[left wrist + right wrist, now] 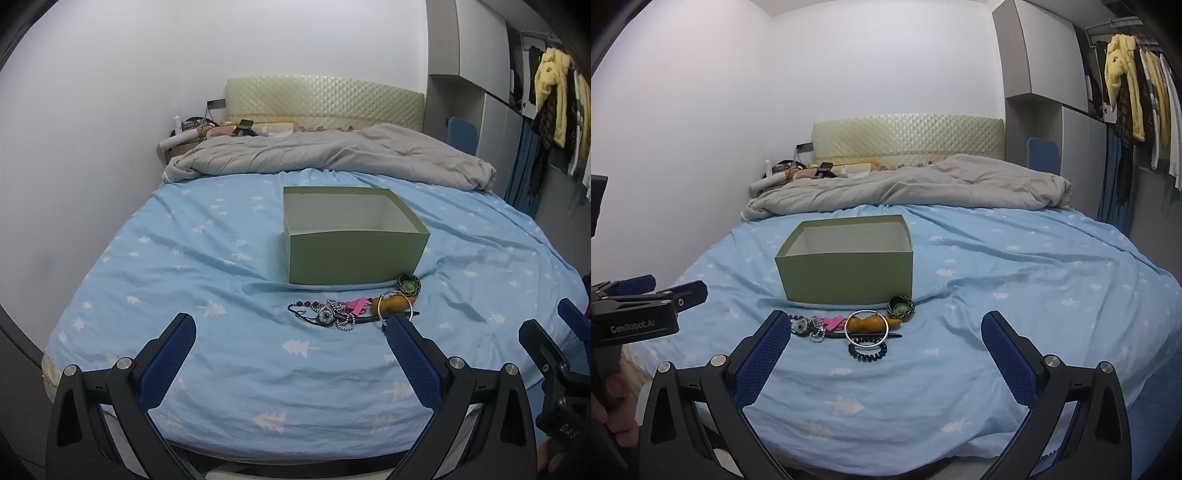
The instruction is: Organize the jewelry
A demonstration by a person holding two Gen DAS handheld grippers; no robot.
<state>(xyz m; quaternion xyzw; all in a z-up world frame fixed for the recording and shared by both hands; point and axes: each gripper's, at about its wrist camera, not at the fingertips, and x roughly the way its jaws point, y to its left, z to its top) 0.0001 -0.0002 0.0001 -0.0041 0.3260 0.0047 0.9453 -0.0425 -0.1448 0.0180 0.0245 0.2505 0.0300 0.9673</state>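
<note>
An open olive-green box (354,254) (846,273) stands on the blue bed sheet, its inside white and bare. In front of it lies a small pile of jewelry: a beaded necklace with a pendant (327,314) (809,326), a pink clip (356,305) (833,322), an orange gourd piece (391,304) (868,323) inside a silver bangle (866,329), a green-and-black bracelet (409,285) (901,307) and a black coil hair tie (867,351). My left gripper (291,328) is open and empty, short of the pile. My right gripper (886,328) is open and empty, also short of it.
A grey duvet (325,155) is bunched at the far end below a cream headboard (325,99). Clutter sits on a bedside shelf (192,133) at the left wall. Clothes (1134,92) hang at the right. The bed's near edge is just below the grippers.
</note>
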